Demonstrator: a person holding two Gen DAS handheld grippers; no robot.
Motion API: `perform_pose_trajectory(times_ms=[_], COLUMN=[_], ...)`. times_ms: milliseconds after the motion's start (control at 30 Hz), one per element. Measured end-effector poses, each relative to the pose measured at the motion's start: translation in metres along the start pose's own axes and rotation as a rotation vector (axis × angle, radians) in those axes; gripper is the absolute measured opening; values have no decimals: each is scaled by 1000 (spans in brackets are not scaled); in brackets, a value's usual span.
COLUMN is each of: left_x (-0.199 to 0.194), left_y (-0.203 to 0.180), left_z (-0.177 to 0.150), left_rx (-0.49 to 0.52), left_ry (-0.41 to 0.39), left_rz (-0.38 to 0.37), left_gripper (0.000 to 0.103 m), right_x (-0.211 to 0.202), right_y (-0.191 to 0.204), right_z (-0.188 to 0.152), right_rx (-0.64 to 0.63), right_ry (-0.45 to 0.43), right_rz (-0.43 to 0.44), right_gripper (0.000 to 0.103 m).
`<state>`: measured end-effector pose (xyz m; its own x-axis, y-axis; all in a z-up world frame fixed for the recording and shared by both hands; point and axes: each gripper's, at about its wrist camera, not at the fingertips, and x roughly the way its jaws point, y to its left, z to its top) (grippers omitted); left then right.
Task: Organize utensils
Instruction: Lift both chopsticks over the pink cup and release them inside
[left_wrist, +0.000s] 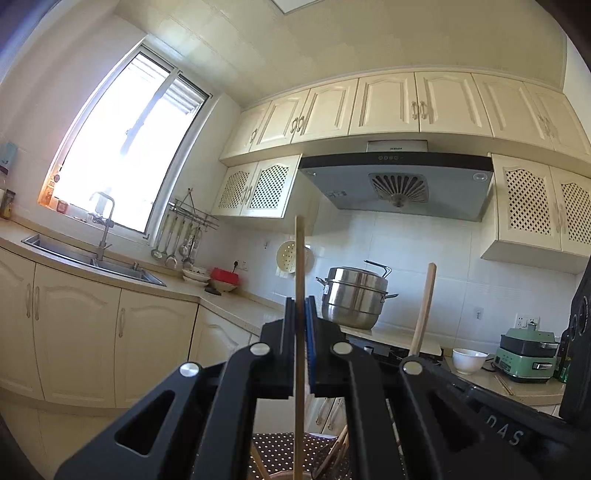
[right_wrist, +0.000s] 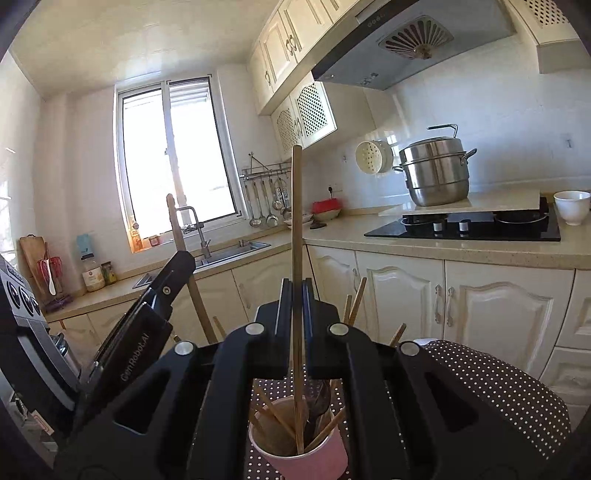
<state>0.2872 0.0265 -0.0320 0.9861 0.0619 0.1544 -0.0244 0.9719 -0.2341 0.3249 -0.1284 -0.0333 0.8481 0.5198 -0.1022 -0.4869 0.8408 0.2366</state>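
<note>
My left gripper (left_wrist: 300, 306) is shut on a wooden chopstick (left_wrist: 299, 258) that stands upright through its jaws. My right gripper (right_wrist: 296, 291) is shut on another wooden chopstick (right_wrist: 296, 206), also upright; its lower end sits inside a pink paper cup (right_wrist: 301, 459) just below the gripper. The cup holds several more chopsticks and a dark spoon. The cup stands on a dark polka-dot cloth (right_wrist: 491, 384). The left gripper also shows in the right wrist view (right_wrist: 177, 266), at the left, holding its chopstick (right_wrist: 175, 225). The right-hand chopstick shows in the left view (left_wrist: 424, 306).
A kitchen counter (right_wrist: 443, 247) runs behind with a black hob (right_wrist: 469, 227), a steel steamer pot (right_wrist: 436, 173), a white bowl (right_wrist: 572, 206) and a sink with faucet (right_wrist: 221, 251). Ladles hang on a wall rack (right_wrist: 266, 199). A green appliance (left_wrist: 528, 354) sits at the right.
</note>
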Motion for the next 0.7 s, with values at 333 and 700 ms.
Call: perform_pose_trajectory(times_ms=[333,700], left_x=[-13,-14], left_y=[16,29], left_z=[-19,-37], left_rx=[-6,1], left_ry=[106,238], left_rz=[20,33], left_gripper=[5,6], right_x=[-7,-10], right_y=[0,2], right_z=[-15,-36], right_rx=[16,34], right_ry=[35,91], right_rz=[-19,-41], right_gripper=[6,6])
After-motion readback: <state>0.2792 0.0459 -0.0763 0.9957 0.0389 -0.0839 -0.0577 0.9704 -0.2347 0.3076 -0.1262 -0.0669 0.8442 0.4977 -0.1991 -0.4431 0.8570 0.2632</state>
